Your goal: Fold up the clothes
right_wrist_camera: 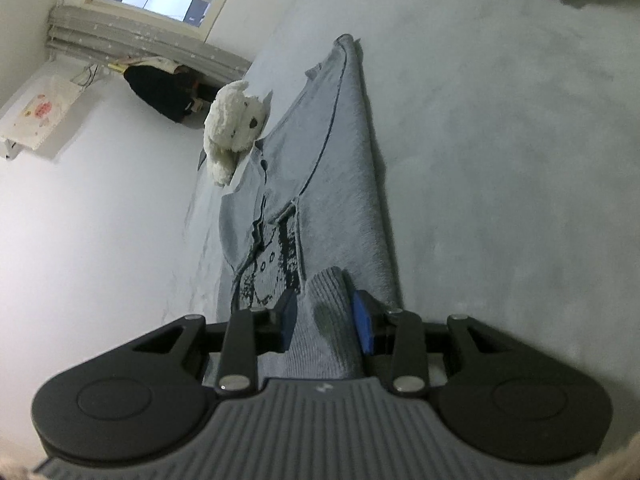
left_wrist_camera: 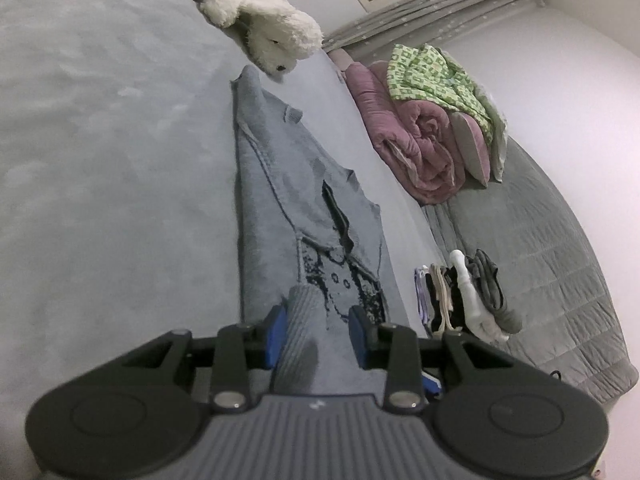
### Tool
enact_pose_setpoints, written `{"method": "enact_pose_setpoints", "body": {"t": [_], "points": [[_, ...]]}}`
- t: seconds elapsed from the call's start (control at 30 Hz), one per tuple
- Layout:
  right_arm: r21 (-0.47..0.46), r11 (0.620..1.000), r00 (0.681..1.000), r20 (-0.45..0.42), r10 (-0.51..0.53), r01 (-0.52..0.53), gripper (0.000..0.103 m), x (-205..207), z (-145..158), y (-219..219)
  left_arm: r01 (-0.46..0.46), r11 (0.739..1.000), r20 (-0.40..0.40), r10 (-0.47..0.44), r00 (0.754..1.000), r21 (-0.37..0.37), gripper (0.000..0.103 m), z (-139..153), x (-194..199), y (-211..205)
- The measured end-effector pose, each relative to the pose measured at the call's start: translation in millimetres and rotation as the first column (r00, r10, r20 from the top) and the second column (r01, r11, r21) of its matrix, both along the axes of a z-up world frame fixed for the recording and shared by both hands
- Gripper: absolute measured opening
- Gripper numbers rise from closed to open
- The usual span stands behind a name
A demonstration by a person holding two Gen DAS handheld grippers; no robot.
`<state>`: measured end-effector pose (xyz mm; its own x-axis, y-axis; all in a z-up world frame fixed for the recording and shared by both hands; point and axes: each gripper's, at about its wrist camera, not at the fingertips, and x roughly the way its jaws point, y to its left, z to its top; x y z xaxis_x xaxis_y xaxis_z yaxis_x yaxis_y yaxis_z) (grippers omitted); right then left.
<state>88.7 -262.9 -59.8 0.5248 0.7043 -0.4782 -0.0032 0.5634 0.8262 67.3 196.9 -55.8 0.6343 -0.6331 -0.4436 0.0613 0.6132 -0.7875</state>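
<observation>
The grey knitted sweater (left_wrist_camera: 280, 184) lies long on the grey bed (left_wrist_camera: 100, 140). Its ribbed hem sits loose between the left gripper (left_wrist_camera: 318, 336) and right gripper (right_wrist_camera: 328, 318), fingers narrow. Next, pinch it and fold.

The left gripper (left_wrist_camera: 318, 328) points forward and slightly downward, its blue pads (left_wrist_camera: 276, 334) set partly apart; a ribbed grey cuff lies between them, against the left pad, with a gap to the right one; the right gripper (right_wrist_camera: 326, 320) is angled the same way, jaws likewise partly apart, ribbed cloth filling most of the space between its blue pads (right_wrist_camera: 362, 326)
</observation>
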Motion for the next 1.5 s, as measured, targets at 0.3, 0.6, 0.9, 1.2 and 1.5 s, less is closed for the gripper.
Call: {"method": "enact_pose_setpoints", "body": {"t": [0.3,0.6,0.9,1.2,1.5], "points": [[-0.041,0.999,1.0,0.012,0.024,-0.024,0.012,4,-1,10,0.017,0.996,-0.015,-0.016,1.0,0.092,0.009,-4,9,-21],[0.029,0.999,1.0,0.012,0.016,-0.017,0.011,20,13,5,-0.043,0.995,-0.031,0.04,0.999,-0.087,0.007,-3,24,-8],[0.129,0.991,0.995,0.094,-0.037,0.025,0.011,50,18,1,-0.097,0.976,0.003,0.1,0.995,-0.197,0.007,-7,43,2],[0.215,0.975,0.986,0.142,-0.092,0.06,0.011,69,14,-4,-0.123,0.967,0.015,0.13,0.991,-0.225,0.007,-15,58,8],[-0.042,0.994,0.987,0.133,-0.094,0.101,0.013,79,-2,15,-0.189,0.981,0.011,0.188,0.982,0.045,0.009,-24,65,-13]]}}
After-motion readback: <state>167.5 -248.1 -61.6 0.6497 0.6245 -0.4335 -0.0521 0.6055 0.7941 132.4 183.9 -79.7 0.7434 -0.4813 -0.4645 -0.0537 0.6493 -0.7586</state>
